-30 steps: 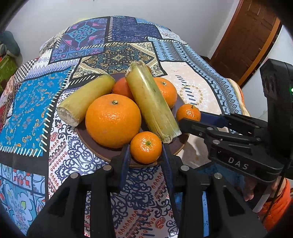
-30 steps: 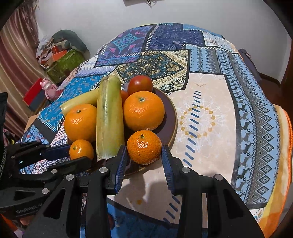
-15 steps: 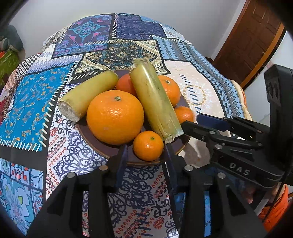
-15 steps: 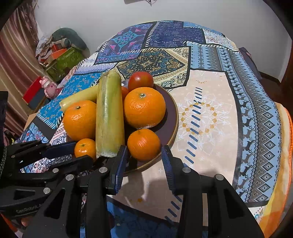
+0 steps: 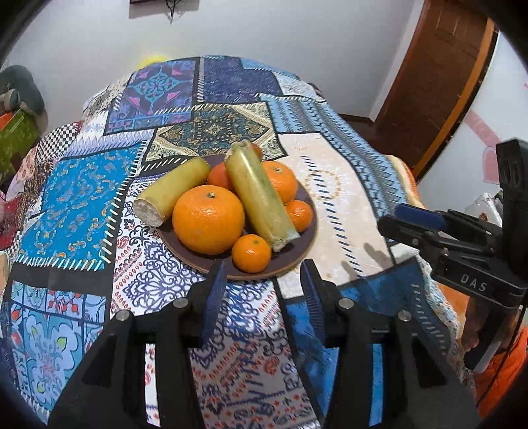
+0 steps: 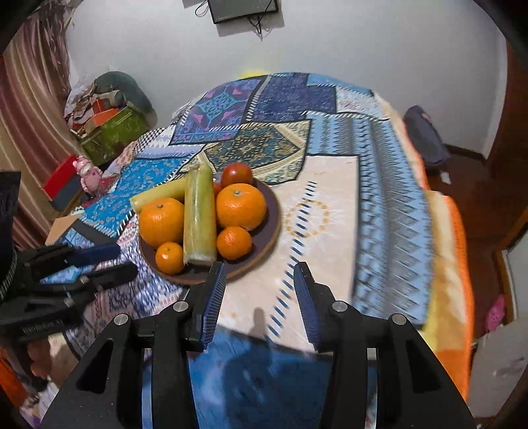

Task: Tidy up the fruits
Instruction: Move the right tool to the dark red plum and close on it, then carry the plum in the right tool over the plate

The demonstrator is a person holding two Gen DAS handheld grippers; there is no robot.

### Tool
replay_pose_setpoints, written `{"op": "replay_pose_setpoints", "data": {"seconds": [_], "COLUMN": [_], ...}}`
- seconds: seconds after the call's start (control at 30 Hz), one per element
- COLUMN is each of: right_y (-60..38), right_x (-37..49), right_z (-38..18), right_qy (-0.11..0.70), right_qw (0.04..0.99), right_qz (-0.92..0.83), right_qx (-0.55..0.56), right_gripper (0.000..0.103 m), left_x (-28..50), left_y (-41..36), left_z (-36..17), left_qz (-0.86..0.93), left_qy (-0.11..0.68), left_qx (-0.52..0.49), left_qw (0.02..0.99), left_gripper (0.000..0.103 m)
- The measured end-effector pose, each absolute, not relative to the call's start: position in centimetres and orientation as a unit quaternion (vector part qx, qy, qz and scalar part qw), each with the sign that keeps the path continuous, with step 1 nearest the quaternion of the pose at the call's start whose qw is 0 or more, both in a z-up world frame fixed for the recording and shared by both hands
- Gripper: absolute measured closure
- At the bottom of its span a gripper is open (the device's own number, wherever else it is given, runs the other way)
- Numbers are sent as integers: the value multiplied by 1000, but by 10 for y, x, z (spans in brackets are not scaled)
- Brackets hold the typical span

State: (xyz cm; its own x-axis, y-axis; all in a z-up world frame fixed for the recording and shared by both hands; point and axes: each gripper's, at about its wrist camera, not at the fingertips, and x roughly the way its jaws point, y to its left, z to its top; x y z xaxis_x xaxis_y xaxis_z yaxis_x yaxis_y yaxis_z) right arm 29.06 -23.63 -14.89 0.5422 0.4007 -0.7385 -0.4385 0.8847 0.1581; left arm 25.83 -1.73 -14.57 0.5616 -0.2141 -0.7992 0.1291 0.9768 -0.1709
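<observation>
Both claws, left gripper (image 5: 262,275) and right gripper (image 6: 259,279), gaped empty; risked nudging the near tangerine (image 5: 251,253) off the plate (image 5: 298,254).

The setting is a room in a home. Indicators: a patchwork-patterned cloth (image 6: 330,184) covering the surface, a wooden door (image 5: 439,82), a striped curtain (image 6: 23,109), a pile of household boxes (image 6: 109,125), and a wall-mounted screen (image 6: 244,10).
</observation>
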Motion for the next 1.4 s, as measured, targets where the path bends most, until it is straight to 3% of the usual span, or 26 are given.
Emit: {"op": "replay_pose_setpoints", "data": {"seconds": [0.2, 0.67, 0.87, 1.1, 1.33, 1.4], "right_y": [-263, -274, -272, -276, -283, -286], "right_x": [261, 203, 206, 208, 214, 214], "right_z": [-160, -205, -218, -219, -212, -210], "right_qy": [429, 473, 486, 480, 465, 460], "right_qw": [876, 856, 849, 851, 859, 862], "right_qz": [220, 210, 208, 212, 212, 210], "right_qx": [-16, 5, 7, 13, 26, 33], "right_gripper": [64, 64, 71, 87, 87, 87], "left_x": [240, 196, 187, 203, 227, 234], "left_y": [-26, -43, -48, -55, -73, -78], "left_z": [-145, -177, -192, -196, -198, -202], "left_qz": [-106, -126, -128, -123, -137, -137], "left_qy": [462, 505, 523, 524, 520, 522], "left_qx": [-52, -46, -53, -50, -36, -24], "left_qw": [879, 852, 841, 842, 842, 842], "left_gripper": [49, 49, 48, 47, 47, 53]}}
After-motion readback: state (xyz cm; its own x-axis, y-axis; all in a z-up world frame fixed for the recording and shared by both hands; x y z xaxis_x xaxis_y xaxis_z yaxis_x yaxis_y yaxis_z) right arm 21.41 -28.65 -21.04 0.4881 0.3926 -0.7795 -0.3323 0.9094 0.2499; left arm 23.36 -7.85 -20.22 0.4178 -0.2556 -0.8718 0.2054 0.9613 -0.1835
